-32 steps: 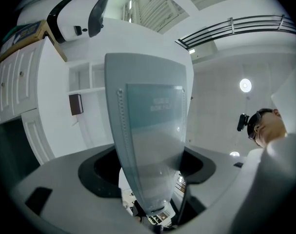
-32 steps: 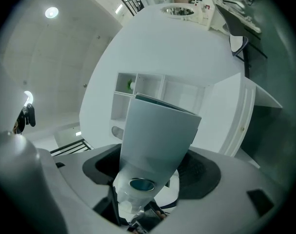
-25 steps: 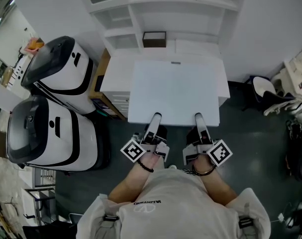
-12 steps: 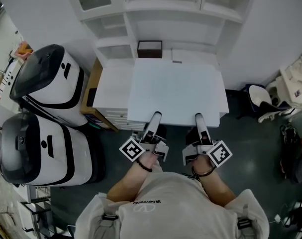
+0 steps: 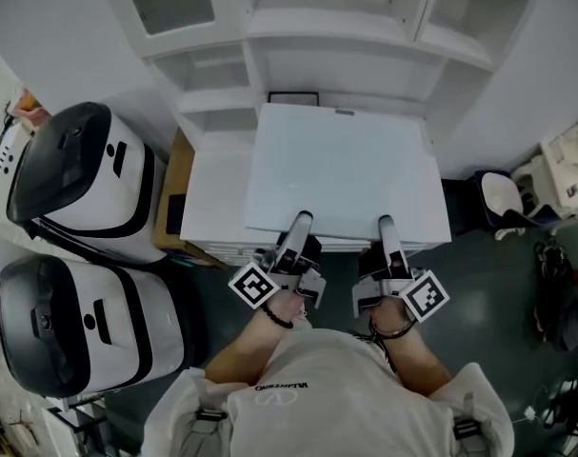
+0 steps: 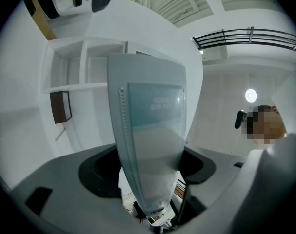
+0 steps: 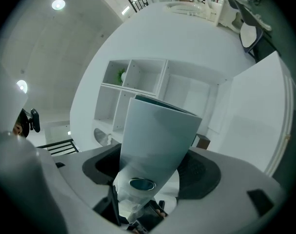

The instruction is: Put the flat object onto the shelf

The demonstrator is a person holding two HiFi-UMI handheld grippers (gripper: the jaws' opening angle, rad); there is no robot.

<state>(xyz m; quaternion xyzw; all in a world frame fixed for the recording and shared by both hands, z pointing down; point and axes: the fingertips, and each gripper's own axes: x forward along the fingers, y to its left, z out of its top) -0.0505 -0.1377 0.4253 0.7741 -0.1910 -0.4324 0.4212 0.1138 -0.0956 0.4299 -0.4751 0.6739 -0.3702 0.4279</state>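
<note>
The flat object is a large pale grey-blue panel (image 5: 341, 169), held level over a white cabinet (image 5: 210, 193) in front of the white shelf unit (image 5: 308, 41). My left gripper (image 5: 301, 222) is shut on the panel's near edge left of centre. My right gripper (image 5: 386, 225) is shut on the same edge right of centre. In the left gripper view the panel (image 6: 148, 145) rises edge-on out of the jaws and hides the fingertips. In the right gripper view the panel (image 7: 157, 140) fills the middle, with open shelf compartments (image 7: 138, 77) behind it.
A small brown box (image 5: 292, 97) sits on the low shelf just past the panel's far edge. Two white-and-black machines (image 5: 79, 169) (image 5: 69, 322) stand at the left. A white chair (image 5: 503, 198) and clutter stand at the right on the dark floor.
Both grippers have carried the panel forward towards the shelf unit. The shelves look closer, and the panel's far edge now reaches the brown box. The grip is unchanged.
</note>
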